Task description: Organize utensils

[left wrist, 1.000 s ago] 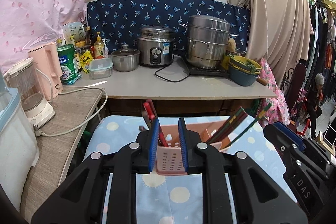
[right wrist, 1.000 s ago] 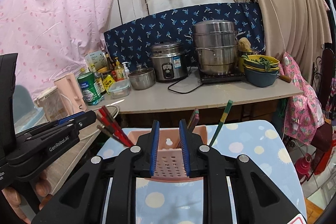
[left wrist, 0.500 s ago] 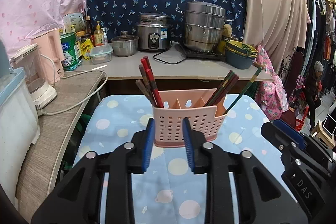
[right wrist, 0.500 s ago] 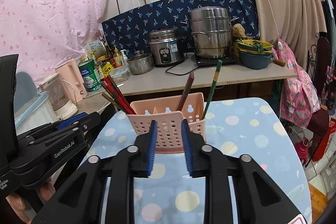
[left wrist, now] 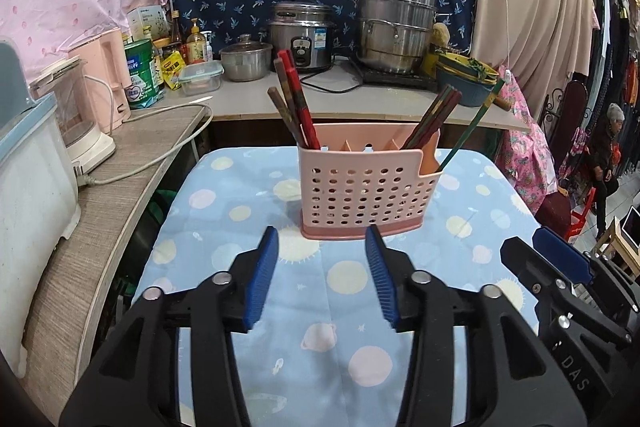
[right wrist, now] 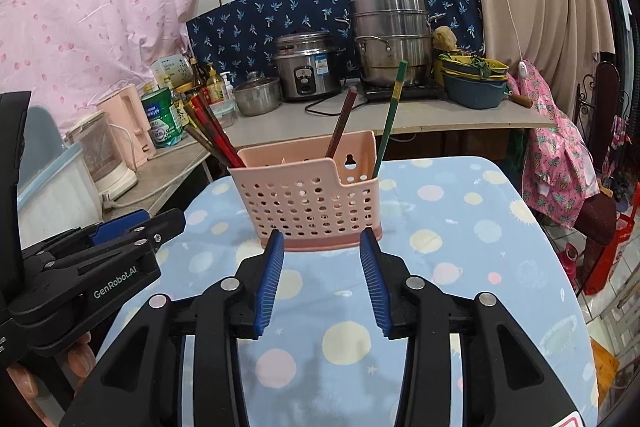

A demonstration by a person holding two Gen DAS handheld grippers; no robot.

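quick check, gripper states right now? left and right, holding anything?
Left gripper: open, jaws just opening, nothing between them; pink basket stands ahead.
Right gripper: open, jaws just opening, holding nothing.

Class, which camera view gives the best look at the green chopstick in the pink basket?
The right wrist view: the green chopstick stands clear against the counter. In the left wrist view it shows too, leaning at the pink basket's far right end.

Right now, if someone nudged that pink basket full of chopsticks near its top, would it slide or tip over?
Probably tip. The pink basket looks like thin perforated plastic, so likely light, and it stands tall on a narrow base. The chopsticks lean outward well above its rim, raising the weight. The cloth-covered table under it may grip the base rather than let it slide.
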